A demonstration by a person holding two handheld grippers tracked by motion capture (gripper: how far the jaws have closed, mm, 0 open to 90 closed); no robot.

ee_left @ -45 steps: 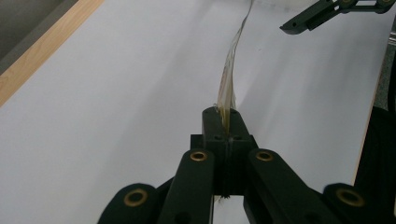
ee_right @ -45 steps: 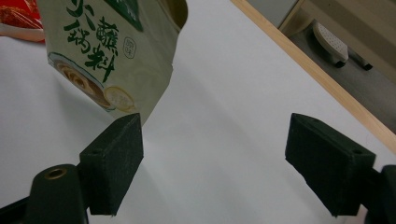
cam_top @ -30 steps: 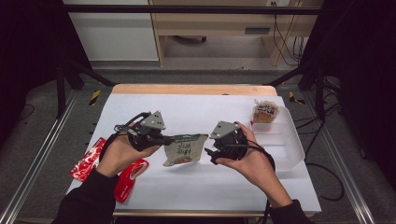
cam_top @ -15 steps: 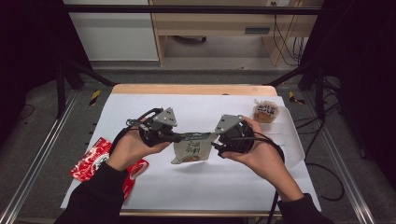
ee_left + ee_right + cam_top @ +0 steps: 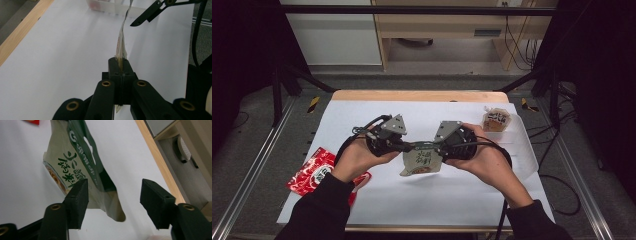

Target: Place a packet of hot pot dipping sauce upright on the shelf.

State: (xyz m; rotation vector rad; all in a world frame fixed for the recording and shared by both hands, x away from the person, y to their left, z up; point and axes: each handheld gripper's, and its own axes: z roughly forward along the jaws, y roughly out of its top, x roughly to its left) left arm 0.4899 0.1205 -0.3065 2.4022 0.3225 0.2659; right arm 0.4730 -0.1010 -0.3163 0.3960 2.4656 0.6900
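Olive-green and cream foil, a snack pouch [image 5: 421, 161] hanging in the air just above the white-papered table [image 5: 432, 200], between the two hands. Pinched at its top seam by the left tool [image 5: 120, 66], jaws fully closed on the thin edge, so that the pouch dangles edge-on in the left gripper view and faces flat toward the other hand. Held up this way, presumably, to offer the free end of the seam for a second grip.

Right tool [image 5: 113, 195] facing it from the opposite side, jaws apart and just now closing, the pouch's corner [image 5: 100, 195] lying between them but no pad pressing on it; one finger [image 5: 78, 195] close beside the printed face, the other [image 5: 155, 200] well clear. Not a grip yet. Likely aim: both ends of the seam clamped, then a pull apart to tear or open the top.

Left at the near-left edge of the table, a red snack packet [image 5: 312, 172], partly overhanging the paper and partly under the left sleeve. At the far right, a small brown-and-white packet [image 5: 497, 120] resting in a clear plastic tray [image 5: 524, 150], well apart from the work.
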